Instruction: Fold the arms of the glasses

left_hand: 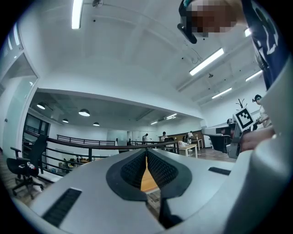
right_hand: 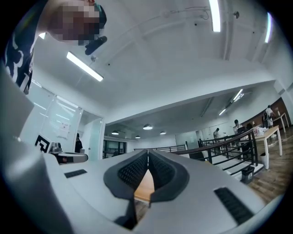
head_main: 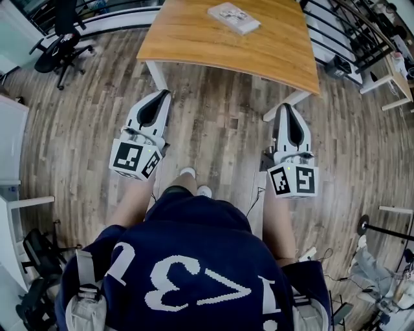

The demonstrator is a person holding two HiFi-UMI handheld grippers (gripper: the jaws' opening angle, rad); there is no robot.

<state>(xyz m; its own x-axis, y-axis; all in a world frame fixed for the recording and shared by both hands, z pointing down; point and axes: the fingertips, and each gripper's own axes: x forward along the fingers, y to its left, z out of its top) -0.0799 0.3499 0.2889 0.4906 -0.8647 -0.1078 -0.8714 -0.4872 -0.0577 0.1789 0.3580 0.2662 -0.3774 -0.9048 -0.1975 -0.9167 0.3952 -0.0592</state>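
1. Glasses are the farthest thing here. Nearest, the left gripper and right gripper hang about level over the floor, fingers pressed together on nothing.
2. Beyond them stands the table, well apart from both.
3. On its far part lies a white pad, apparently bearing the glasses, though they are too small to be sure.
4. To fold well: step close, open the fingers, steady the frame with one gripper, and press each arm inward gently.

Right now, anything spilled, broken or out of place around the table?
Nothing stands out. The white tray lies flat on the wooden table; left gripper and right gripper are shut, empty, short of the table.
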